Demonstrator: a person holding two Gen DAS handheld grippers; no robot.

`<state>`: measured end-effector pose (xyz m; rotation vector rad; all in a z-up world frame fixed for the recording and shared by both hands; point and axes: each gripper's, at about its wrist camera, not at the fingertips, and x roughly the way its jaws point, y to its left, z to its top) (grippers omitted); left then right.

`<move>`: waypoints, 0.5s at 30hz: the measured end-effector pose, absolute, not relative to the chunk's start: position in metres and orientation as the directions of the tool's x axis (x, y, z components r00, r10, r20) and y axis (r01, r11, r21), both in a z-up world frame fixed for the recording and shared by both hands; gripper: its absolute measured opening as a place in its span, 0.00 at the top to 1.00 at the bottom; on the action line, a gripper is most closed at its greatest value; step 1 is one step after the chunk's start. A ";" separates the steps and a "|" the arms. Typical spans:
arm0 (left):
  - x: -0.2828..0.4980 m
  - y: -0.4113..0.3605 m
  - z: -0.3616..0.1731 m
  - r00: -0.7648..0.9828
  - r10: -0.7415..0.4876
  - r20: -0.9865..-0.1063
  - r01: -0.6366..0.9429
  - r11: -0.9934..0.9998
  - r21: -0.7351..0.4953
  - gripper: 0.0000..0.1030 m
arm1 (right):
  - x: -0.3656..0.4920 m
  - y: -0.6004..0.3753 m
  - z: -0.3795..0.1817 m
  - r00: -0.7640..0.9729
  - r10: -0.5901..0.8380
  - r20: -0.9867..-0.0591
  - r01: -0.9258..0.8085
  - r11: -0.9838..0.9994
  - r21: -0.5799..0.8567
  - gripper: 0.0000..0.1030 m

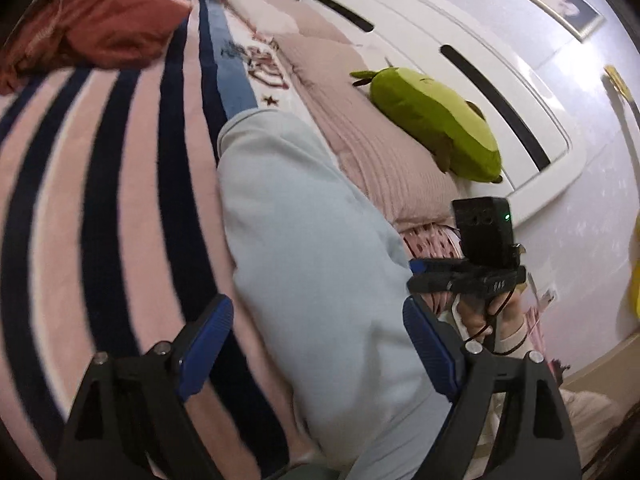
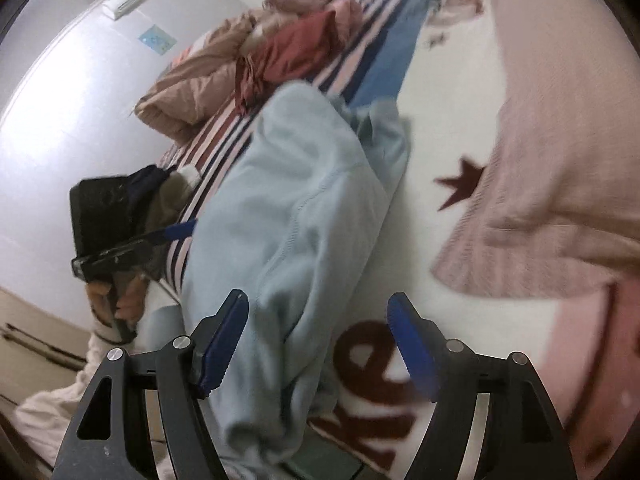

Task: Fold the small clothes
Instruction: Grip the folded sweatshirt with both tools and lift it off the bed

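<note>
Pale blue garment (image 1: 312,248) is what we are working on: a soft, fleecy piece lying in a long bundle on the bed, stretched across the pink, navy and white striped blanket (image 1: 100,168) where it meets the white part with dark red stars and letters. We see it doubled over on itself, with a stitched seam running along its length and loose folds bunched at the near end and the far end (image 2: 380,120). Our left gripper (image 1: 316,348) hangs just above the near part of the cloth with its blue pads spread wide, one to each side of the bundle, gripping nothing. Our right gripper (image 2: 320,344) is likewise spread wide over the garment's edge and the lettered blanket, holding nothing. Beyond the garment lie a crumpled red cloth (image 1: 92,28), a pink ribbed pillow (image 1: 360,128) and a green plush toy (image 1: 436,120) against the white headboard (image 1: 440,28).
</note>
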<state>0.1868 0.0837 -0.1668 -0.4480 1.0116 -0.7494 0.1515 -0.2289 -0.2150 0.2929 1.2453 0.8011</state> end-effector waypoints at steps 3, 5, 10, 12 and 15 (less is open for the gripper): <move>0.208 0.074 -0.185 0.271 -0.754 -0.598 0.313 0.657 -0.686 0.28 | 0.168 -0.218 -0.237 0.014 0.711 -0.703 -0.366 0.658 0.658 0.36; 0.214 0.069 -0.193 0.249 -0.751 -0.611 0.310 0.660 -0.684 0.39 | 0.176 -0.212 -0.243 0.001 0.742 -0.670 -0.376 0.621 0.688 0.45; 0.218 0.062 -0.195 0.268 -0.723 -0.638 0.317 0.691 -0.650 0.78 | 0.188 -0.200 -0.255 -0.015 0.789 -0.615 -0.371 0.566 0.736 0.76; 0.215 0.065 -0.184 0.290 -0.719 -0.632 0.331 0.695 -0.638 0.80 | 0.188 -0.200 -0.250 0.014 0.803 -0.596 -0.393 0.553 0.735 0.82; 0.209 0.069 -0.162 0.319 -0.708 -0.631 0.364 0.706 -0.608 0.80 | 0.183 -0.198 -0.235 0.054 0.811 -0.582 -0.434 0.544 0.718 0.85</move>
